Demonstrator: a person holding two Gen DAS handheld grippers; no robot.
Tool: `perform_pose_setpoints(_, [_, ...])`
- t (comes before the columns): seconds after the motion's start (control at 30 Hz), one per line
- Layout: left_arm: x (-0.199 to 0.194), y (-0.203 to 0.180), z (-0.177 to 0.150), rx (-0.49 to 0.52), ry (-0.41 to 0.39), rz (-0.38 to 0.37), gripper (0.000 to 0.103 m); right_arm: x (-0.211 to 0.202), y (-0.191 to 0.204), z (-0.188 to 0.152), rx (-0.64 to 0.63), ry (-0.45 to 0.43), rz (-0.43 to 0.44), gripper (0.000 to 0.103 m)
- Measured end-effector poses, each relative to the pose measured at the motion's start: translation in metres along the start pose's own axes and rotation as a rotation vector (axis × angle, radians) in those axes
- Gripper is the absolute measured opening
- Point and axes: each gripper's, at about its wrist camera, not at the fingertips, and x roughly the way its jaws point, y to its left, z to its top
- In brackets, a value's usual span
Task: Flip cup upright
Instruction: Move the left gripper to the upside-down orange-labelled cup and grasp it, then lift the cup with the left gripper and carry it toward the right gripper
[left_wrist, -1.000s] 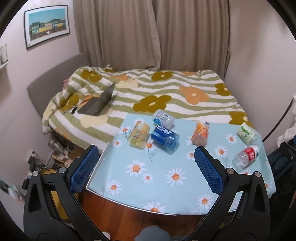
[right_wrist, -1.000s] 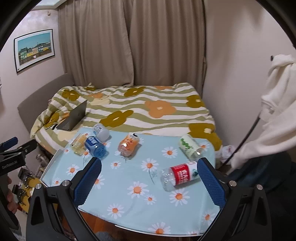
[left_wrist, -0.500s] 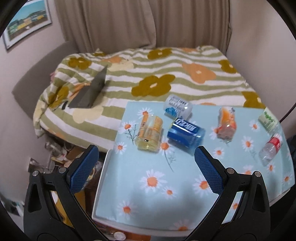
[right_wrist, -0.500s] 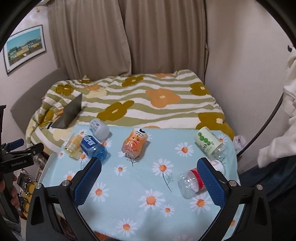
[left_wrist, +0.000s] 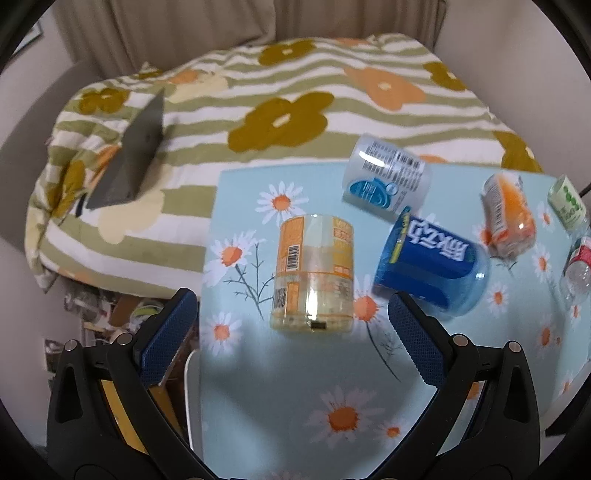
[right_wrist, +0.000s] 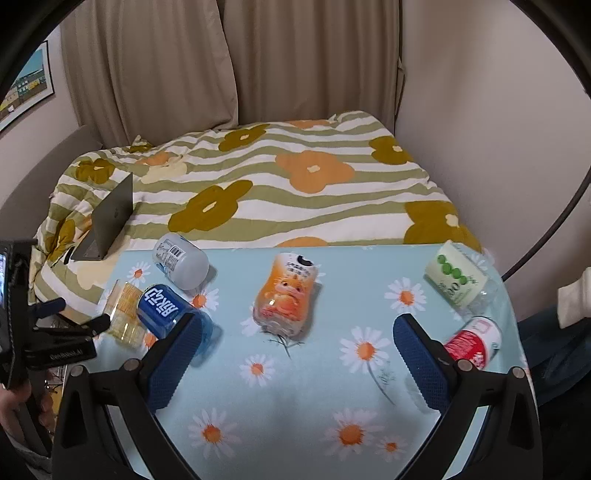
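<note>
Several cups lie on their sides on the daisy-print table (left_wrist: 288, 387). A clear yellow-labelled cup (left_wrist: 314, 273) lies just ahead of my open, empty left gripper (left_wrist: 291, 332). To its right lie a blue cup (left_wrist: 428, 262) and a white cup (left_wrist: 388, 177). In the right wrist view an orange cup (right_wrist: 286, 295) lies ahead of my open, empty right gripper (right_wrist: 295, 354). The blue cup (right_wrist: 166, 308), white cup (right_wrist: 181, 264) and yellow cup (right_wrist: 123, 314) lie to its left, where the left gripper (right_wrist: 70, 325) also shows.
A green-dotted white cup (right_wrist: 456, 280) and a red-labelled bottle (right_wrist: 471, 341) lie near the table's right edge. A bed with a flowered quilt (right_wrist: 295, 177) borders the table's far side, with a grey laptop (right_wrist: 107, 221) on it. The table's left edge (left_wrist: 192, 398) drops to floor clutter.
Both grippers have moved forward and down toward the table. The left one has closed in on the yellow cup, the right one on the orange cup. Nothing was grasped.
</note>
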Motion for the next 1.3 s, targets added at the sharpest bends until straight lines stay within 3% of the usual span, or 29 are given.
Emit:
perform_pose_setpoints(0.33, [0.045, -0.002, 0.008, 0.052, 0.078, -0.05, 0.099, 0.031, 0.024, 0.005, 0.017, 0.033, -0.005, 0.103])
perform_pose_setpoints(0.53, [0.058, -0.005, 0.008, 0.069, 0.113, -0.074, 0.08, 0.041, 0.028, 0.005, 0.028, 0.048, -0.01, 0.103])
perform_pose_setpoints(0.63, [0.062, -0.005, 0.008, 0.07, 0.122, -0.086, 0.065, 0.043, 0.027, 0.005, 0.031, 0.05, -0.014, 0.103])
perform_pose_setpoints(0.97, [0.058, -0.009, 0.006, 0.062, 0.107, -0.082, 0.064, 0.043, 0.027, 0.005, 0.033, 0.049, -0.014, 0.103])
perform_pose_setpoints(1.3, [0.021, -0.014, -0.006, 0.032, 0.069, -0.04, 0.064, 0.028, 0.016, 0.001, 0.018, 0.032, 0.019, 0.103])
